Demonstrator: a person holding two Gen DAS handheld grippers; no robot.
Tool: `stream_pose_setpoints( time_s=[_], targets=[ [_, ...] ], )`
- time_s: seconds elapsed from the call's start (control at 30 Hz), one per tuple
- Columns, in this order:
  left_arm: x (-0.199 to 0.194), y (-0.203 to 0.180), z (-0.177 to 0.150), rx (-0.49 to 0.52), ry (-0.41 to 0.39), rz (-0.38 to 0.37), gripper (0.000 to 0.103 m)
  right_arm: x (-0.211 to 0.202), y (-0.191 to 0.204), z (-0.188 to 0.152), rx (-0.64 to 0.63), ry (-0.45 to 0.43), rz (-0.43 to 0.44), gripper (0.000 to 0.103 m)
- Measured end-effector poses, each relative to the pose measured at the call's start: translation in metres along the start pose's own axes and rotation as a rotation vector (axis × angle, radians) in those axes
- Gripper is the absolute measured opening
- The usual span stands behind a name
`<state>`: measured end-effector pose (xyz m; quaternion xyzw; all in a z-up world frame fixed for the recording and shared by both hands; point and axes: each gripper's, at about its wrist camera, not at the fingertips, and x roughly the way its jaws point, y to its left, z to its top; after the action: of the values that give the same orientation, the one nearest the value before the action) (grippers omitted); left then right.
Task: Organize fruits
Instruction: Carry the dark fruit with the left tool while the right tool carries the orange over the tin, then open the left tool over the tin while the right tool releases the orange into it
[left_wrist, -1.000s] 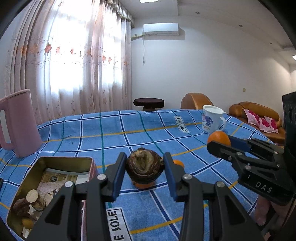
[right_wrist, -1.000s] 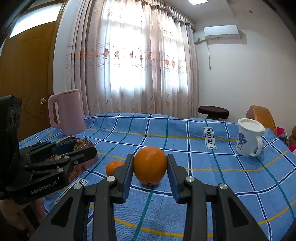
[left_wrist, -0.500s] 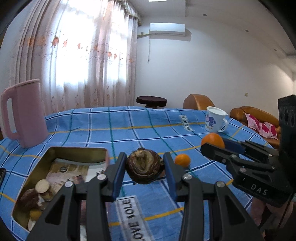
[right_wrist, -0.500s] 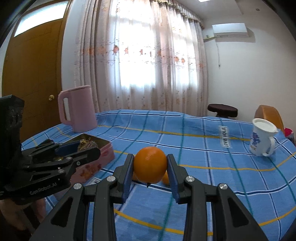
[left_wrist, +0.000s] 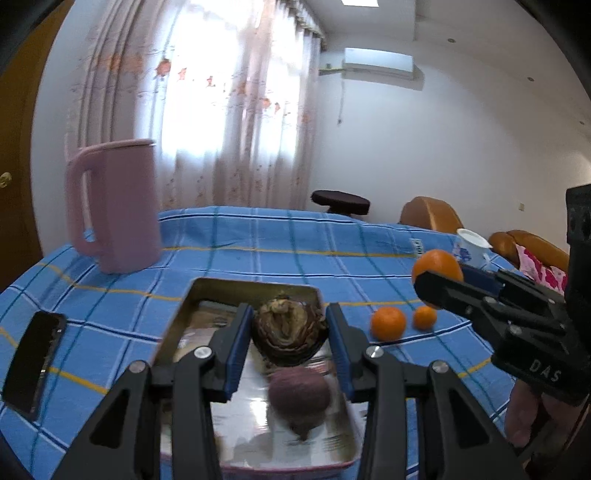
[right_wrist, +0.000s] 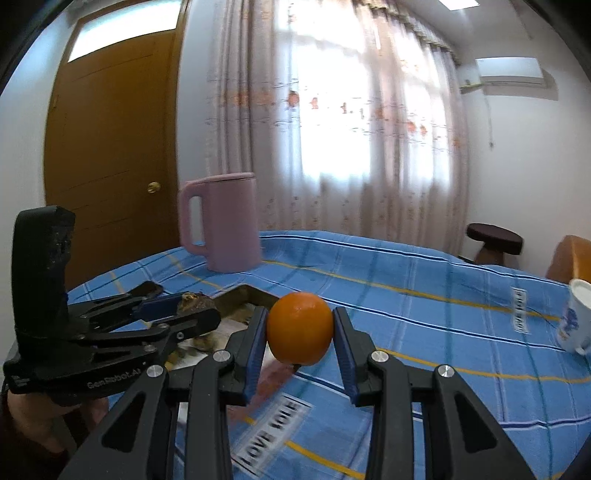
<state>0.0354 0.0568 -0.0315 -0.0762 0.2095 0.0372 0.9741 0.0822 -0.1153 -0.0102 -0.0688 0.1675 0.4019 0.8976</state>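
Observation:
My left gripper (left_wrist: 290, 334) is shut on a dark brown, layered fruit (left_wrist: 290, 334) and holds it above the open metal tin (left_wrist: 255, 286). A round purple-brown fruit (left_wrist: 299, 397) lies inside the tin below it. My right gripper (right_wrist: 299, 338) is shut on a large orange (right_wrist: 299, 334), held above the blue checked cloth just right of the tin (right_wrist: 255, 291). In the left wrist view that orange (left_wrist: 437, 264) shows at the right gripper's tip. Two small oranges (left_wrist: 388, 323) (left_wrist: 424, 317) lie on the cloth right of the tin.
A pink jug (left_wrist: 112, 206) stands at the table's far left. A black phone (left_wrist: 33, 365) lies left of the tin. A white mug (right_wrist: 576, 321) stands at the right. A dark stool (right_wrist: 495, 240) and brown sofa (left_wrist: 532, 247) stand beyond the table.
Both grippers have swung left with their fruit. The left one now hangs over the tin; the right one has come up beside the tin. The two small oranges are now uncovered.

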Motion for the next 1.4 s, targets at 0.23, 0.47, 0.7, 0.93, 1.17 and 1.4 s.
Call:
stream_pose_setpoints(
  time_s=[0.23,0.47,0.7,0.93,1.17,1.4],
  targets=[
    [0.002,0.031,-0.004,-0.037,0.037,0.052,0.042,0.026,0.031,0.005,-0.055,0.029,0.057,0.037],
    [0.004,0.048,-0.011,-0.057,0.065,0.069,0.042,0.044,0.055,-0.006,-0.084,0.087,0.101,0.037],
    [0.007,0.057,-0.012,-0.076,0.077,0.071,0.042,0.061,0.068,-0.019,-0.104,0.155,0.124,0.037],
    [0.011,0.06,-0.015,-0.077,0.093,0.076,0.042,0.064,0.078,-0.026,-0.137,0.191,0.146,0.037],
    [0.013,0.06,-0.016,-0.07,0.107,0.08,0.043,0.069,0.082,-0.029,-0.153,0.228,0.165,0.037],
    [0.004,0.06,-0.011,-0.083,0.07,0.104,0.076,0.067,0.084,-0.028,-0.164,0.219,0.168,0.061]
  ],
)
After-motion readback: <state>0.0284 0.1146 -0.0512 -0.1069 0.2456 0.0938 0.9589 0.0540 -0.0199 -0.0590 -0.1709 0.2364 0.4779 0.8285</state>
